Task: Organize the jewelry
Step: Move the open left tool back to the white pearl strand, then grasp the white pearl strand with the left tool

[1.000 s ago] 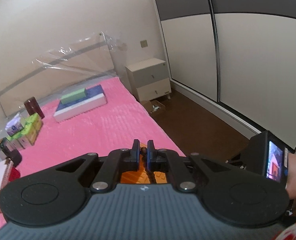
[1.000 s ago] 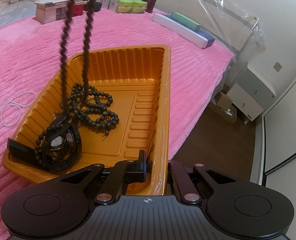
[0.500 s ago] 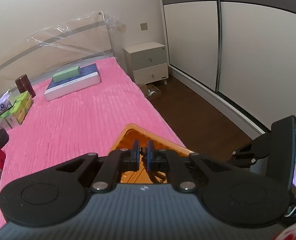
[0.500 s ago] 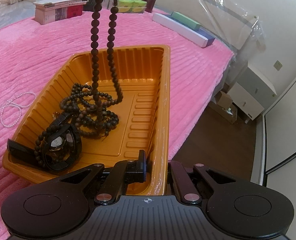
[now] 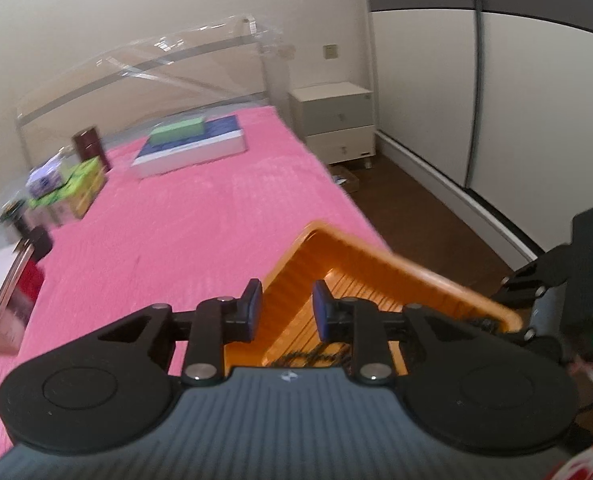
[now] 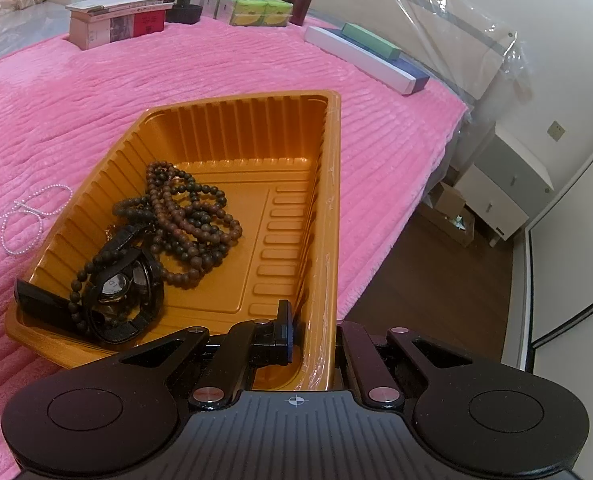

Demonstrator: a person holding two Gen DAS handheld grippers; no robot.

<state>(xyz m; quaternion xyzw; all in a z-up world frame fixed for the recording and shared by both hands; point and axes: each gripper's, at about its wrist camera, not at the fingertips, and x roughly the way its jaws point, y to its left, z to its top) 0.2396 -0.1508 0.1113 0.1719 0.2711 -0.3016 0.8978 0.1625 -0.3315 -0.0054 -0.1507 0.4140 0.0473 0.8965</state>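
Note:
An orange ribbed plastic tray [image 6: 236, 124] lies on the pink bedspread. A heap of dark wooden beads [image 6: 188, 216] rests in it, partly over a black wristwatch [image 6: 120, 284]. My right gripper [image 6: 314, 322] is shut on the tray's near right wall, one finger inside and one outside. In the left wrist view my left gripper [image 5: 287, 306] hangs above the tray's [image 5: 376, 264] corner. Its jaws are opening with nothing between them, and a bit of the beads [image 5: 308, 356] shows below. A white pearl necklace [image 6: 28, 216] lies on the bedspread left of the tray.
Boxes and jars [image 6: 252, 8] line the bed's far end, beside a red-and-white box [image 6: 116, 26] and a flat white-and-blue box [image 6: 368, 60] carrying a green one. The bed's edge runs just right of the tray, above a wooden floor [image 6: 436, 280] and a nightstand [image 6: 504, 196].
The left gripper came down toward the tray and opened, letting go of the bead strand. The strand, which hung from it before, now lies heaped in the tray. The right gripper kept still.

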